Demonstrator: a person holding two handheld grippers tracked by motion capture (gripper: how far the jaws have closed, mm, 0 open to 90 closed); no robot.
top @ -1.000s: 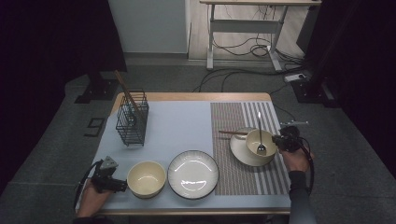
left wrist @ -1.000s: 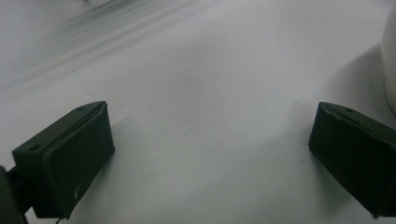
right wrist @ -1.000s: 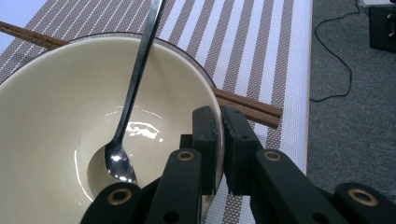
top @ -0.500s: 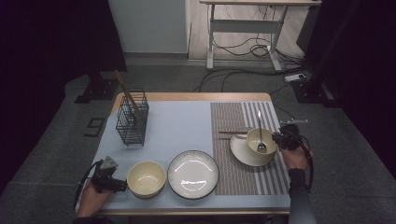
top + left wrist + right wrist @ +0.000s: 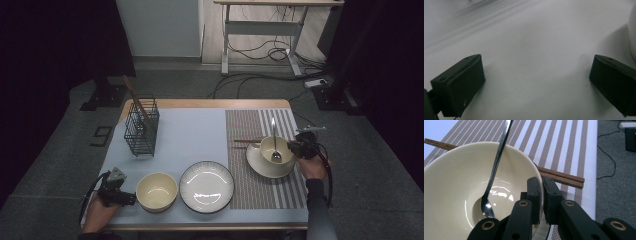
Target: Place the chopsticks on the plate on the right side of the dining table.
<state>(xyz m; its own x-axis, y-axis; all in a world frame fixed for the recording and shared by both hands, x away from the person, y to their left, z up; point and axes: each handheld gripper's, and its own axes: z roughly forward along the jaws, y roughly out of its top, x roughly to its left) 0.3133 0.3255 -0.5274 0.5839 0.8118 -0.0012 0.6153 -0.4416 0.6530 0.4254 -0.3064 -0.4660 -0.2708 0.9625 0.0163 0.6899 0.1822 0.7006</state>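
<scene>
Your right claw is clamped on the near rim of the cream bowl, which sits on a saucer with a spoon inside. Your left claw rests open on the bench. Next, lift the bowl level.

The plate lies at the table's near edge, on the blue mat. Left of the plate, just beside it, sits an empty cream bowl. Farther back and left of the plate a wire basket stands upright with brown sticks leaning out of its top, while right of the plate the striped mat covers the rest of the table, and beyond the table's far edge a desk stands over loose cables on the floor.
</scene>
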